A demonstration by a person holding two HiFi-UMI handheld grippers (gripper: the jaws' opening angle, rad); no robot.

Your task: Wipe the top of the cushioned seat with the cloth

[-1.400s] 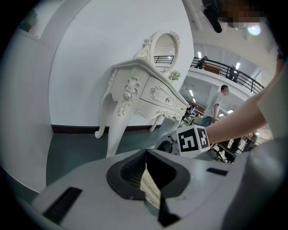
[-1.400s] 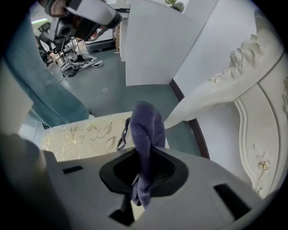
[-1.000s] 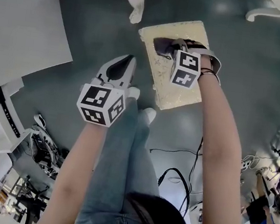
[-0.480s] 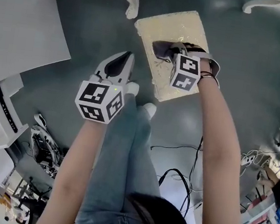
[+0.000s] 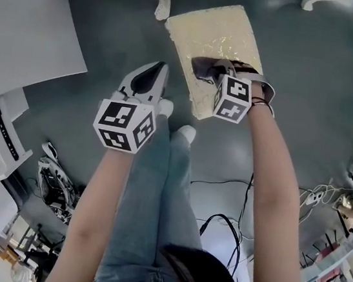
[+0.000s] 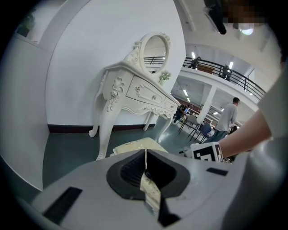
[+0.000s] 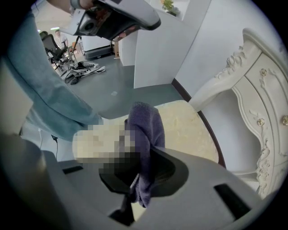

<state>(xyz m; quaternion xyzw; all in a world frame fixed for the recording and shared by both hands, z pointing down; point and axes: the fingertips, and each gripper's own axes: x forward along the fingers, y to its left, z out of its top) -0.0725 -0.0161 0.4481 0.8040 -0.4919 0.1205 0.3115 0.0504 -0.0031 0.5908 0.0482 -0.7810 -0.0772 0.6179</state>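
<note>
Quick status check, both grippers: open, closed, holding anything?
Left gripper: closed, holding nothing.
Right gripper: closed on the purple cloth, over the cushioned seat.

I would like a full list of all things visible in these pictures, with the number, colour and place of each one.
cushioned seat: one, pale yellow, in front of the dressing table
cloth: one, purple, on the seat top
dressing table: one, white, carved, by the white wall
mirror: one, oval, white frame, on the dressing table
cables: several, black, on the grey floor
legs: two, blue jeans, between the arms
shoes: two, white, near the seat
left gripper: one, grey, jaws shut, empty, left of the seat
right gripper: one, grey, jaws shut on the cloth
</note>
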